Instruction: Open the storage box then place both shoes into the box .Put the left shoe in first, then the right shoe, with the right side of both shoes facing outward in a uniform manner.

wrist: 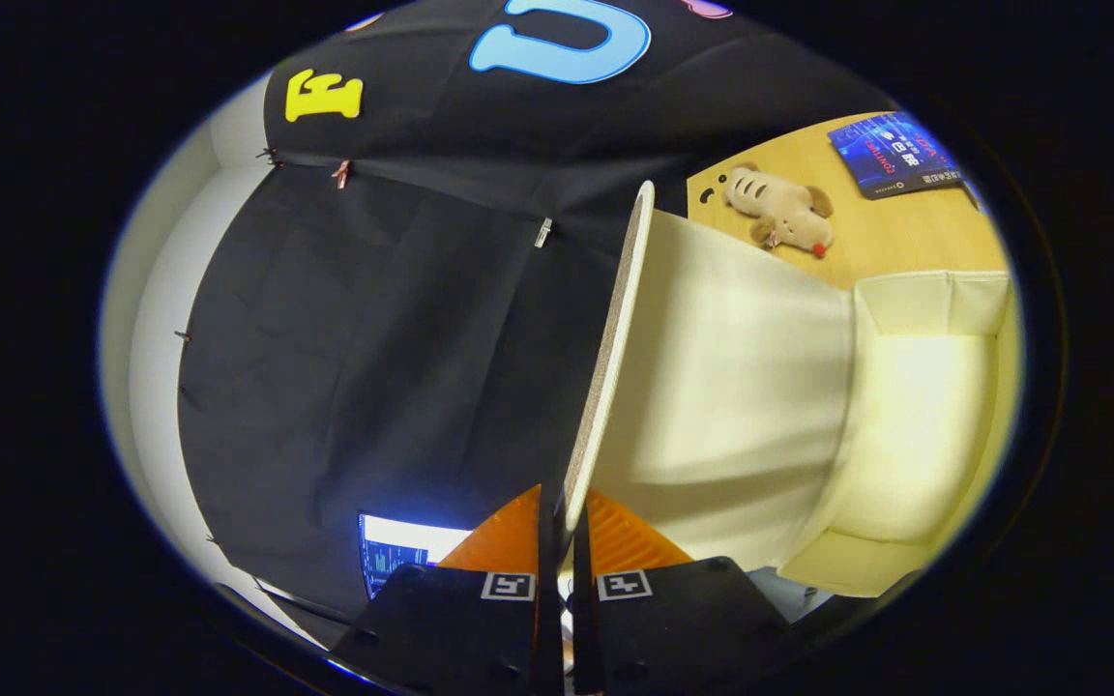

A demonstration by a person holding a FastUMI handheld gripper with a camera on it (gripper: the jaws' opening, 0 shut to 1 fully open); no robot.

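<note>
My tongs (562, 541) are clamped together on the thin edge of the storage box lid (615, 338), both fingers pressing it. The box (905, 435) is cream-white with a plain interior. No writing on it is legible.

The tool (557, 541) has its fingers closed on the edge of the storage box's lid (615, 338), which stands on edge and runs straight ahead from between them. To the right of the lid lies the open storage box (915, 435), its inside facing the tool. Beyond the box, on the tabletop (905, 242), a plush toy (779, 213) lies, with a booklet (895, 155) farther off to its right. Left of the lid hangs the booth's wall (373, 319), and a screen (402, 551) sits low beside the left finger.
</note>
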